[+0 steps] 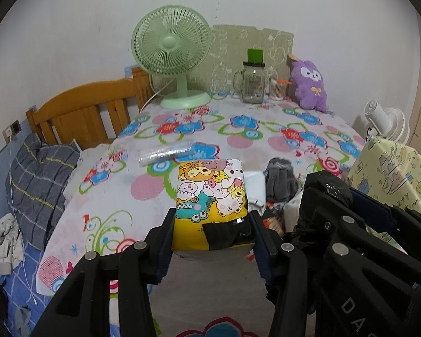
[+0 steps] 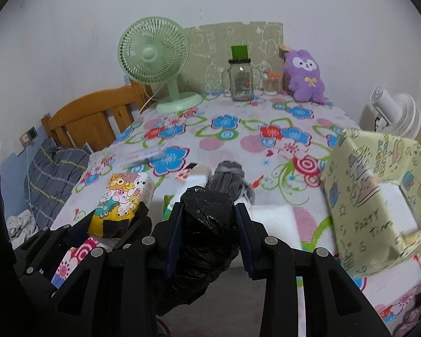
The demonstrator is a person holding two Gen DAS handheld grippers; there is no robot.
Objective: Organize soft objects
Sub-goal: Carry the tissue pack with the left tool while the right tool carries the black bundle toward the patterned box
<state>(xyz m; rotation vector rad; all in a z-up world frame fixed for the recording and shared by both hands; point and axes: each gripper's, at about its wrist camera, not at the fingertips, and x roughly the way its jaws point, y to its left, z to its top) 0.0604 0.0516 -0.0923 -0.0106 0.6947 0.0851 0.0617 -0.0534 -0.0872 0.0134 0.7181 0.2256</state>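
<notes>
Left tongs are clamped on the yellow cartoon-printed soft packet, one blue-padded finger pressing each side near its lower end, where a strip of black film crosses the pack. The packet is lifted clear of the flower-patterned tablecloth covering the table, its far end tipped away from the camera.

Right tongs are clamped on a crumpled black plastic bag bundle, glossy and bulging up between the two fingers. From the right wrist view, the yellow packet shows just to the left, with the left tongs gripping it.

Beyond both, down on the table: a grey knitted glove lies beside a folded white cloth, and a clear plastic sleeve lies further back to the left. A pale yellow party-print gift bag stands on the right, close to the right tongs.

At the back along the wall: a mint-green desk fan, a glass mason jar with handle, a small clear tub of cotton swabs, and a purple plush bunny sitting upright. Left of the table, a wooden headboard and a grey checked pillow on the bed.
</notes>
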